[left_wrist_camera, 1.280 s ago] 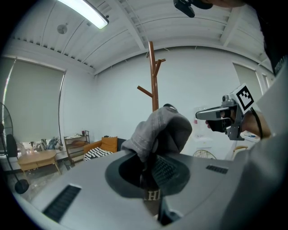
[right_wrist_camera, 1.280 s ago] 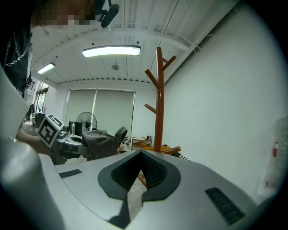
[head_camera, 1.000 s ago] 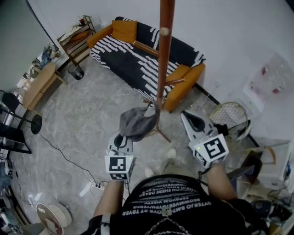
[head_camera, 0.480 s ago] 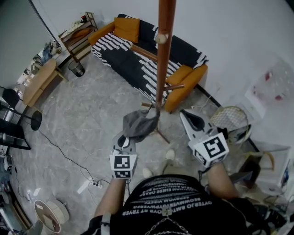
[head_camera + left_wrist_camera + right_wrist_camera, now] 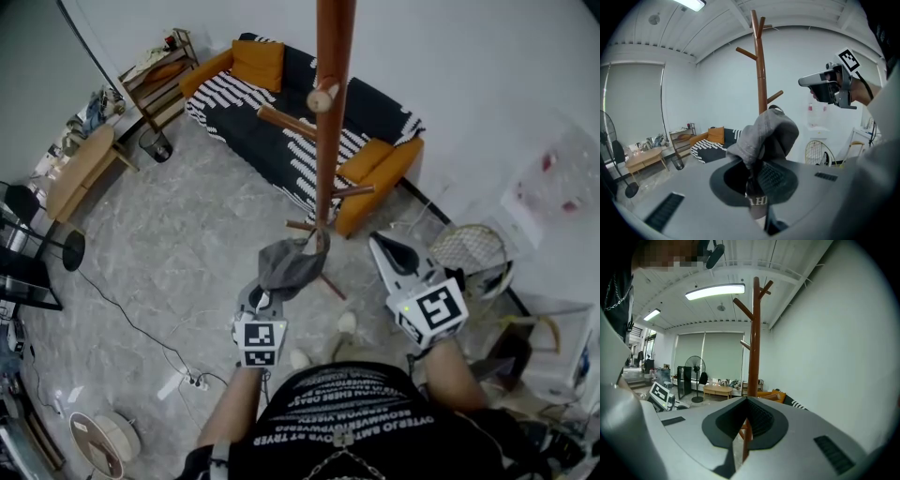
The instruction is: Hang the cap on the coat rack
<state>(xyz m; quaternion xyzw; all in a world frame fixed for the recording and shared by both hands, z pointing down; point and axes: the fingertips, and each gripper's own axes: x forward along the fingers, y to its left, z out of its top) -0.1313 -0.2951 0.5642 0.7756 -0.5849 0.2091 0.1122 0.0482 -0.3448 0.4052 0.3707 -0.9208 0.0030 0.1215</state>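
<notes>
A grey cap [image 5: 292, 265] hangs bunched from my left gripper [image 5: 272, 289], whose jaws are shut on its fabric. In the left gripper view the cap [image 5: 769, 133] rises above the pads [image 5: 774, 180] and hides the lower rack pole. The wooden coat rack [image 5: 328, 122] stands just ahead, its pegs [image 5: 322, 97] branching off near the top; the cap sits close to the pole, low down by its feet. My right gripper [image 5: 386, 247] is held to the right of the pole, shut with nothing in it. The pole [image 5: 754, 343] stands straight ahead in the right gripper view.
An orange and black striped sofa [image 5: 281, 112] sits behind the rack. A wooden table [image 5: 80, 169], shelf [image 5: 155, 75] and bin [image 5: 155, 145] are at the left. A white round wire frame [image 5: 469, 239] lies at the right. A cable and power strip [image 5: 192, 378] cross the floor.
My left gripper with the cap has shifted right, nearer the rack's pole. The rack's pegs look larger and closer in the head view. The right gripper has hardly moved.
</notes>
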